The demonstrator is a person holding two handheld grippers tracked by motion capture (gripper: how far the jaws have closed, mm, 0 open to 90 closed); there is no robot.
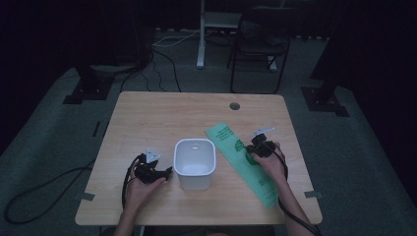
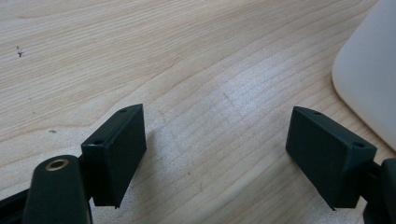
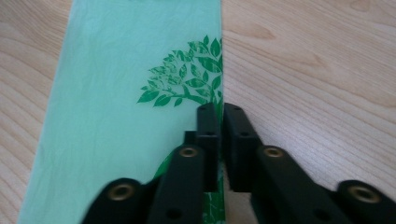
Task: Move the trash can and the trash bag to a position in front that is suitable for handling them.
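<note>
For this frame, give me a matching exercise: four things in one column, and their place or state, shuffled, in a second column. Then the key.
Things:
1. left hand-held gripper
2. right hand-held gripper
3. white bin
4. green bag

Place or state:
A. lies flat on the table's right half, printed with a leafy tree
B. jaws wide apart over bare wood, just left of the bin
C. stands upright and open-topped between the two hands
D. jaws nearly together at the bag's long edge

Pairs: 1-B, 2-D, 3-C, 4-A
</note>
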